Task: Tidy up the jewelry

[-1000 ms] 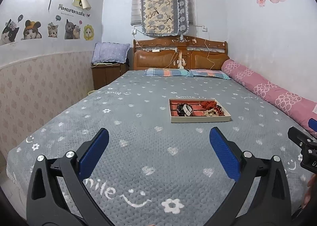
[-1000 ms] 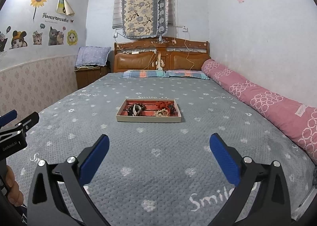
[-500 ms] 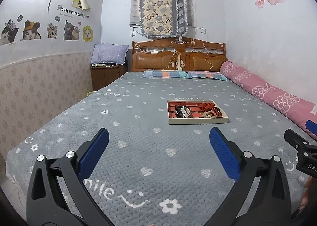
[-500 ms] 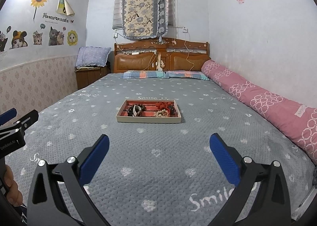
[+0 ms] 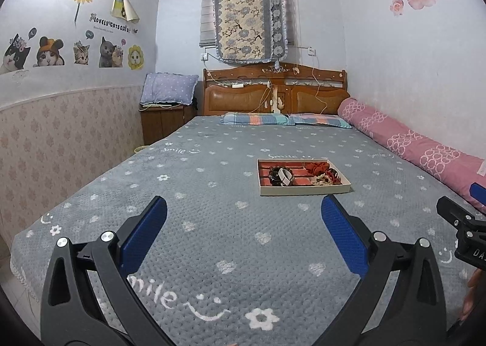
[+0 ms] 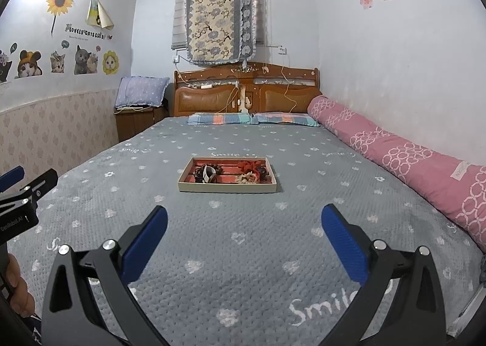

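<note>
I have both the left claw [image 5: 243, 218] and the right claw [image 6: 244, 220] spread wide and empty above the grey bedspread [image 6: 243, 255]. The jewelry tray [image 6: 227, 187] sits mid-bed, well ahead of both. Its pieces [image 6: 231, 174] lie heaped and tangled; I judge a pinch could drag several out, and the soft bedding could let the tray tip.
</note>
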Available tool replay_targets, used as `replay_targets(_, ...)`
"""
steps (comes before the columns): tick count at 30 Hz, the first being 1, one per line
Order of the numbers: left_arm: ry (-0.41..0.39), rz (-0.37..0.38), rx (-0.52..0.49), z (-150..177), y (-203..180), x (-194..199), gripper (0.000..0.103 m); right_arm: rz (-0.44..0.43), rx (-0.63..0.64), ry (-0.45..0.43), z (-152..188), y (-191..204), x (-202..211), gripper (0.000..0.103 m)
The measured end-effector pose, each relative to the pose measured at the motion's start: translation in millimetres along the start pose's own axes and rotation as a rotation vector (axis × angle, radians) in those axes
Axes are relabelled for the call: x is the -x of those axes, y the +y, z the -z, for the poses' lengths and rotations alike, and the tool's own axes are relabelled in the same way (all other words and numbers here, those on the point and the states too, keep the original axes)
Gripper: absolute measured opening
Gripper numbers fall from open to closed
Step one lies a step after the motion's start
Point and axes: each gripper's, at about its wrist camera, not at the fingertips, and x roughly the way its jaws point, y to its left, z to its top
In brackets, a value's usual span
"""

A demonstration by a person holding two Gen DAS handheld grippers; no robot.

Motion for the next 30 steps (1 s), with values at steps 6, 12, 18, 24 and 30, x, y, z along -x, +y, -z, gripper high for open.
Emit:
replay_targets(6,-0.007,-0.001,-0.002,-0.2,-1.7,2.3,0.098,0.003,0.001,-0.016,-4.7,0.5,3.8,0.099)
replay_targets(12,-0.013,-0.003,-0.008,-0.8,-3.5,3.3,0.098,0.005,0.002,-0.026,-5.4,1.5,5.3,0.099)
replay_targets(18,-0.018,-0.013,-0.012,-2.9,-5.1,5.0,0.098,0.004,0.003,-0.028,-5.2,2.1,5.7,0.099)
replay_targets(24,-0.010,-0.007,-0.009,-3.1,-2.6,5.1,0.098,0.004,0.004,-0.029,-5.0,2.6,5.4,0.099)
replay_targets(30,-0.008,0.003,-0.007,-3.4,0.1,5.4,0.098,0.008,0.005,-0.030,-4.3,3.3,5.5,0.099)
